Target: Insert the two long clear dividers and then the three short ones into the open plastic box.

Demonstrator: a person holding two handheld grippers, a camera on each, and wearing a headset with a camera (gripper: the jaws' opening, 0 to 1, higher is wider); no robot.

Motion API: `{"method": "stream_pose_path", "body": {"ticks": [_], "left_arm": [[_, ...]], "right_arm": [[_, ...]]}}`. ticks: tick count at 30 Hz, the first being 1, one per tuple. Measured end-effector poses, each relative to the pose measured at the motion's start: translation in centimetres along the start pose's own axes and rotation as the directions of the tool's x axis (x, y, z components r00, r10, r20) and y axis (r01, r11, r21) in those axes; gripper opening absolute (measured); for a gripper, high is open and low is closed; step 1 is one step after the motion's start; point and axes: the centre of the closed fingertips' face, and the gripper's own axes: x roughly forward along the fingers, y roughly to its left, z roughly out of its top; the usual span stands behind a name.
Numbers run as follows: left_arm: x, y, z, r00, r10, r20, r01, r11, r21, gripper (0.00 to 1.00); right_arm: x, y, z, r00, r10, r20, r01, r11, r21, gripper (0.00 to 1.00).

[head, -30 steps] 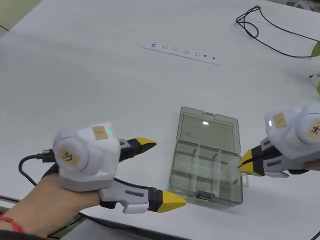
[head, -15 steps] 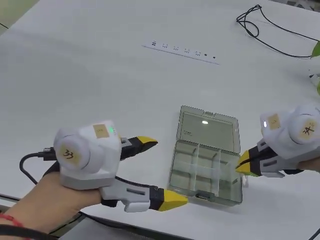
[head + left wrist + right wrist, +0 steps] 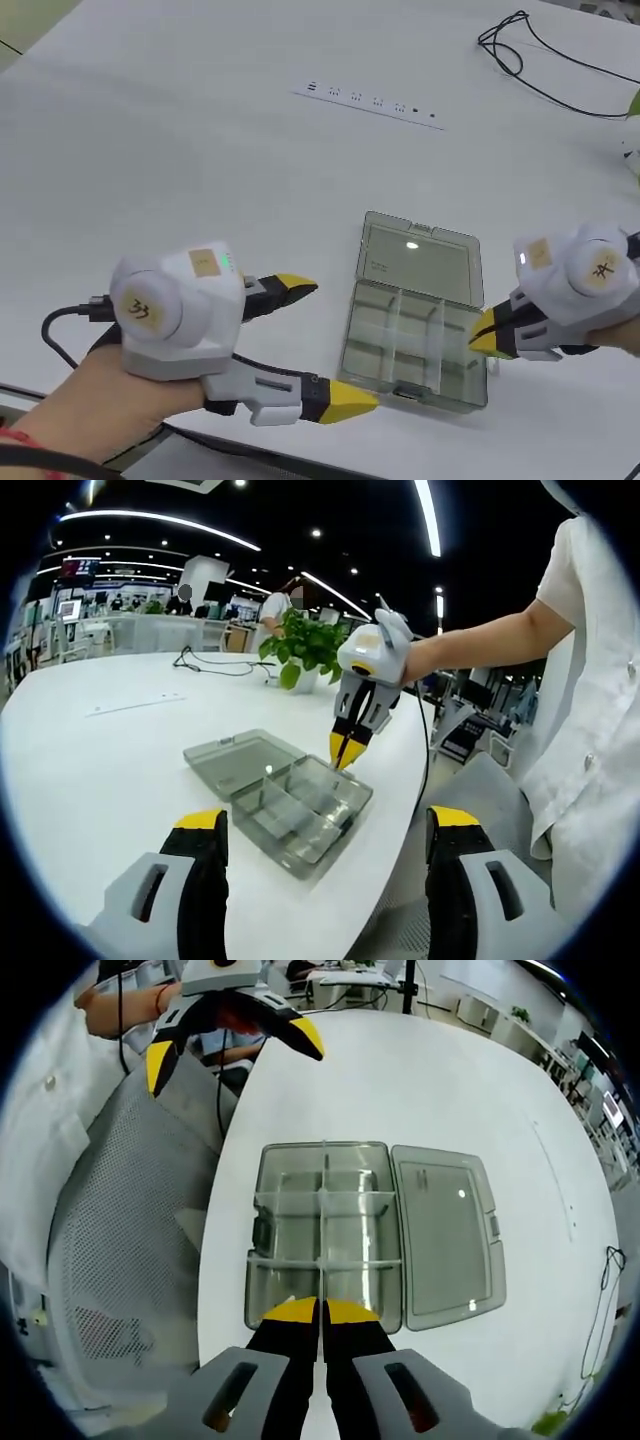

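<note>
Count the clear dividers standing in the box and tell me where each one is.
5. Two long dividers cross the box side by side. Three short dividers run end to end across them along the middle; the nearest ends by the shut right tongs, partly hidden.

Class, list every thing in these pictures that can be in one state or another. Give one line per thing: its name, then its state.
plastic box: open, lying flat on the table
lid: folded back flat
clear dividers: standing inside the box, splitting it into compartments
left hand-held gripper: open, empty
right hand-held gripper: shut, tips at the box's edge; whether it pinches a divider cannot be told
</note>
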Motion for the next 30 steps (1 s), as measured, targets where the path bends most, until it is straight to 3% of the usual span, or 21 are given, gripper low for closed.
{"method": "stream_pose_path", "body": {"ticks": [13,30], "left_arm": [[0.1,-0.1,0.0,1.0,-0.004,-0.002,0.004,1.0,0.0,0.83],[0.1,-0.2,-0.1,0.9999,-0.007,-0.008,0.007,1.0,0.001,0.83]], "right_arm": [[1.1,0.0,-0.4,0.9994,-0.02,0.028,0.021,1.0,-0.016,0.02],[2.7,-0.1,-1.0,0.9996,-0.022,-0.017,0.022,0.999,-0.044,0.02]]}}
